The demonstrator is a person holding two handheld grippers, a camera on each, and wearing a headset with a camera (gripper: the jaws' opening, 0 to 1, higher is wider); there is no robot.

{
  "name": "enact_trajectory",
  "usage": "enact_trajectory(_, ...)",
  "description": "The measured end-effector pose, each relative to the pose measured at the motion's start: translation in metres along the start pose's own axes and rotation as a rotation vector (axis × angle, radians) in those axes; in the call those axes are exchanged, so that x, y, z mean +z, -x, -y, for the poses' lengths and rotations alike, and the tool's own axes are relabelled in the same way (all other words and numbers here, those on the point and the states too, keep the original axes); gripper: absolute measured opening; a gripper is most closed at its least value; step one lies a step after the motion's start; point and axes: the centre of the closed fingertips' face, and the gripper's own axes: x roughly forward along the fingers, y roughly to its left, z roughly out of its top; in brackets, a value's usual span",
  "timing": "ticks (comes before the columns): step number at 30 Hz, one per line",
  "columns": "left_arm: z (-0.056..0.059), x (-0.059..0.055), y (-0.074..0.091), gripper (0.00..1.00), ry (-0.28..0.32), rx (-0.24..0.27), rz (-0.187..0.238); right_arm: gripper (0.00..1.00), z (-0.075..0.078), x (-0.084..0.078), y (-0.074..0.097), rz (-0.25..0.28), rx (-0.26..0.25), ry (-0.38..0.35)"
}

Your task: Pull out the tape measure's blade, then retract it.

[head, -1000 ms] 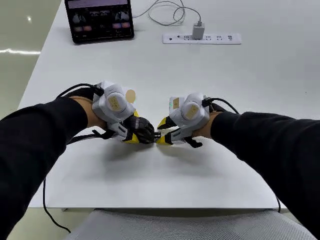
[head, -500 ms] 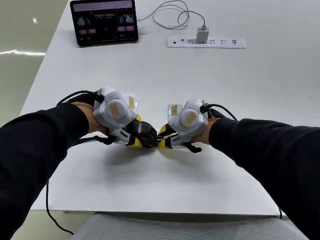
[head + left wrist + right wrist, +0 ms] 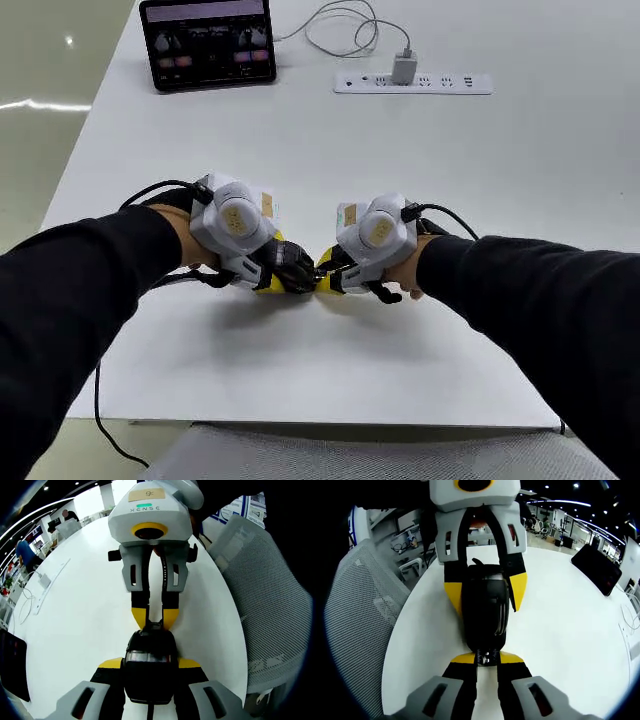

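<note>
A black tape measure [image 3: 290, 266] sits low over the white table [image 3: 300, 150], near its front edge. My left gripper [image 3: 275, 270] is shut on its body, which fills the space between the yellow-tipped jaws in the left gripper view [image 3: 150, 665]. Facing it, my right gripper [image 3: 322, 272] has its yellow tips pinched together on the metal blade tip [image 3: 487, 656] at the front of the case [image 3: 485, 605]. No length of blade shows between the case and the tip. The two grippers almost touch.
At the far edge stand a dark tablet [image 3: 208, 42] and a white power strip [image 3: 415, 82] with a charger and coiled cable. A mesh chair [image 3: 350, 455] lies just below the table's front edge. Black cables trail from both grippers.
The camera has shifted slightly. The right gripper's jaws look closer together on the tape's front than a second ago. Both grippers stay at the same spot.
</note>
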Motion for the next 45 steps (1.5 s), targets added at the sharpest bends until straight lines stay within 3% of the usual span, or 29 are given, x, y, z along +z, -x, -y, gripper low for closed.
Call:
enact_trajectory(15, 0.002, 0.002, 0.001, 0.34, 0.005, 0.015, 0.026, 0.10, 0.001, -0.001, 0.001, 0.007, -0.006, -0.011)
enact_trajectory(21, 0.003, 0.001, 0.002, 0.34, 0.000, 0.010, 0.010, 0.09, 0.001, -0.002, 0.002, 0.006, -0.008, -0.010)
enact_trajectory(25, 0.006, 0.001, 0.002, 0.34, -0.034, 0.002, 0.017, 0.09, -0.003, -0.004, 0.004, 0.014, 0.008, -0.034)
enact_trajectory(45, 0.004, 0.001, 0.003, 0.34, -0.007, 0.008, 0.027, 0.09, 0.000, -0.014, 0.011, 0.005, -0.010, -0.036)
